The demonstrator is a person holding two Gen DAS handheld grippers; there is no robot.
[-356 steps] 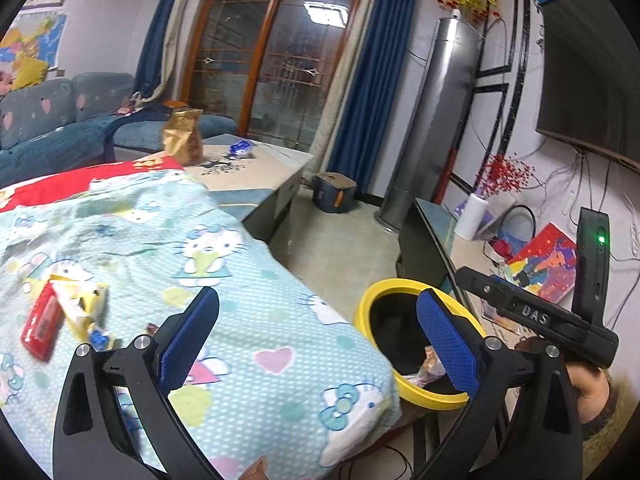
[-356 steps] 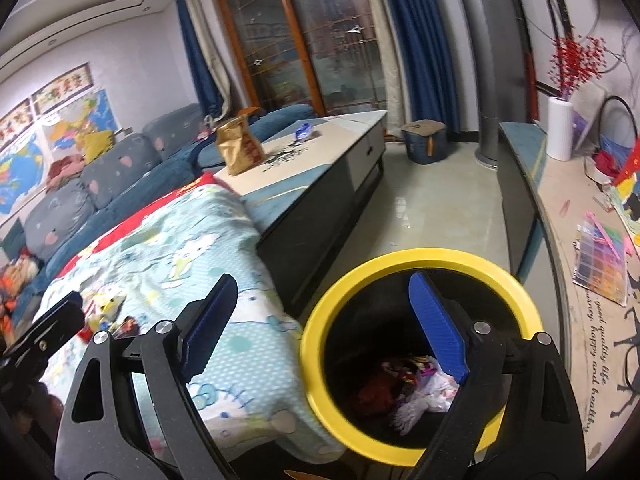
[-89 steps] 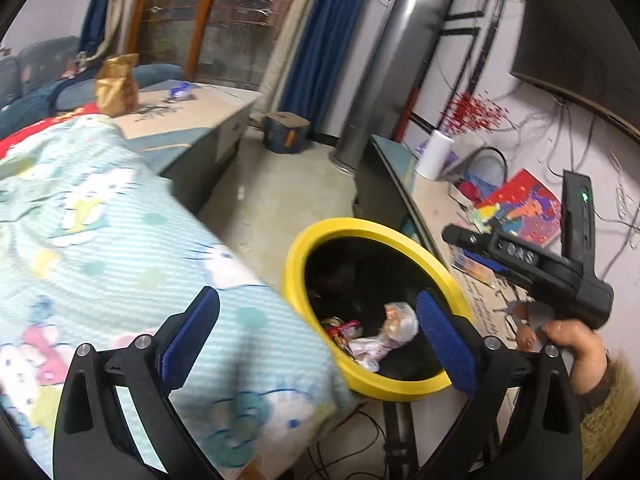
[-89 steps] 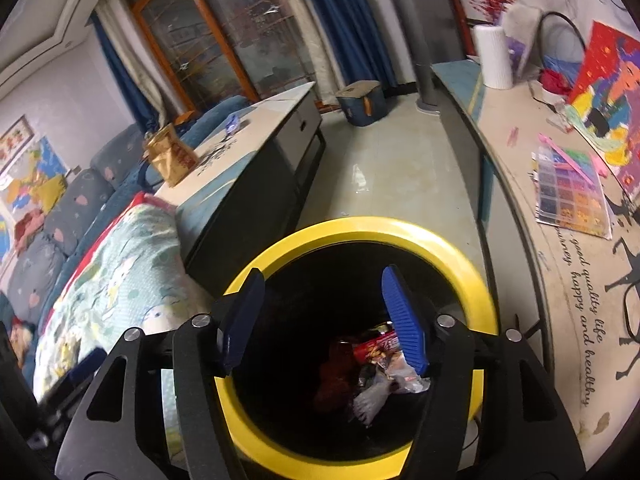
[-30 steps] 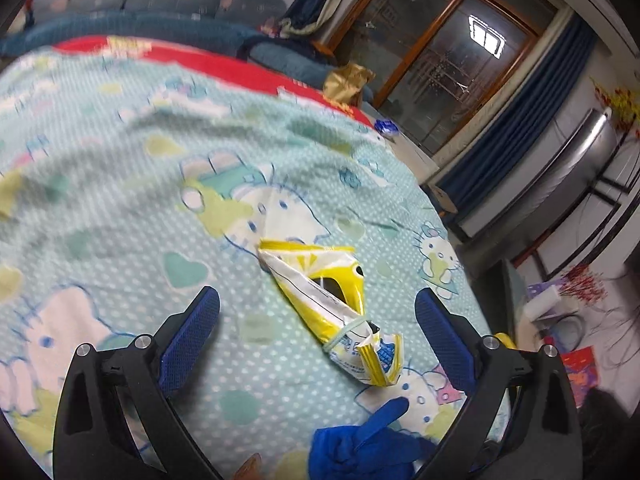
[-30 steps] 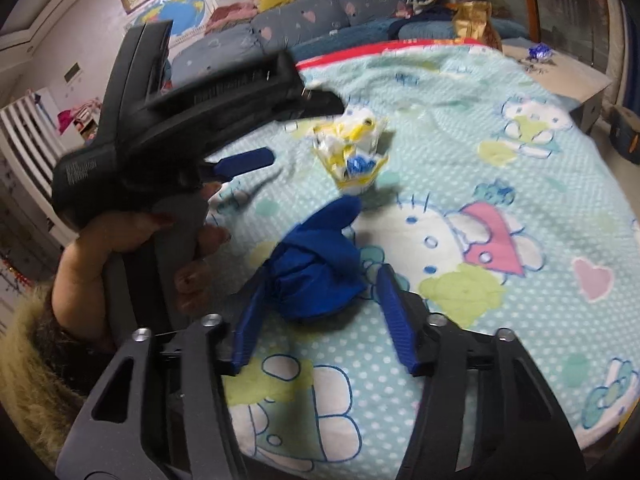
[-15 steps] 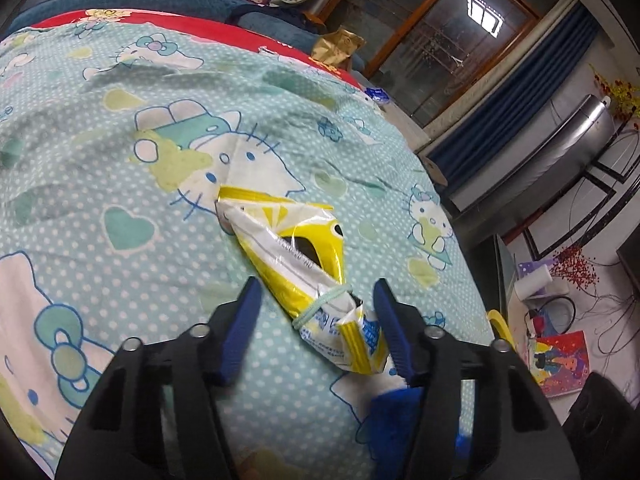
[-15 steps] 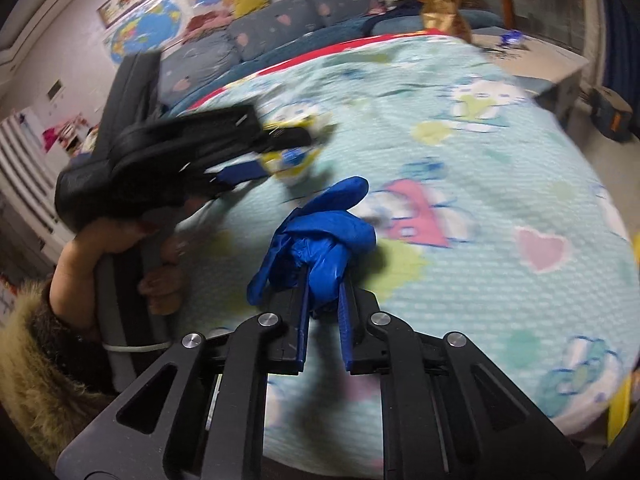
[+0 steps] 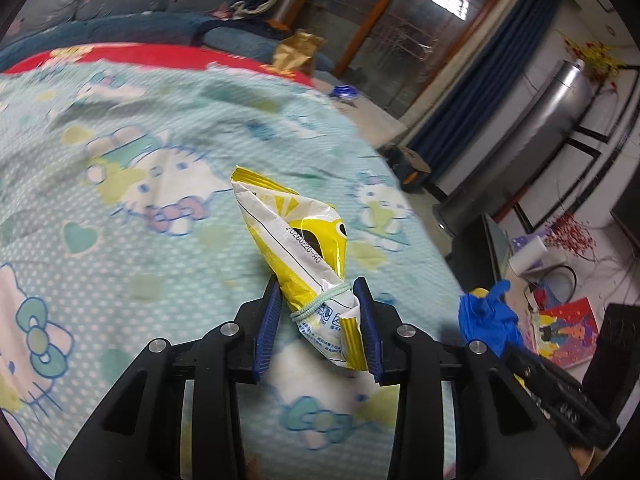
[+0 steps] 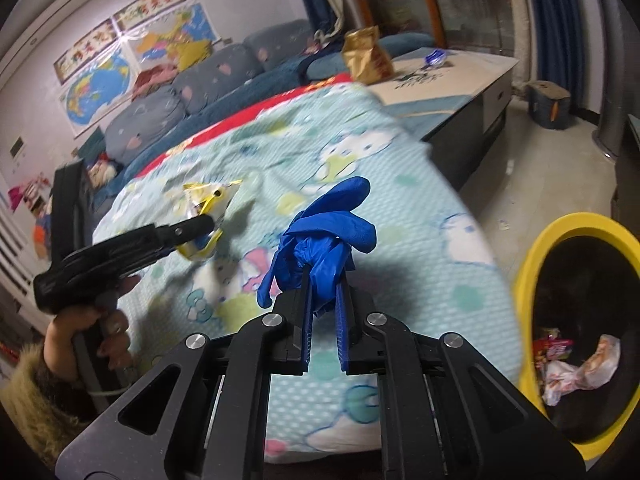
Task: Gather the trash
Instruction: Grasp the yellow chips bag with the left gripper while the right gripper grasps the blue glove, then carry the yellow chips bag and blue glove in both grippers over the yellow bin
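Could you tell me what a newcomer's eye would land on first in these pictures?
Probably the yellow snack bag, tied with a pale band and pinched between the left gripper fingers above the cartoon-cat bedspread. Next, the crumpled blue glove clamped in the right gripper. Then the yellow-rimmed trash bin at the far right, beside the bed, with wrappers already inside.

One yellow snack bag, one blue glove, one yellow-rimmed bin, one gold bag, two wall maps.
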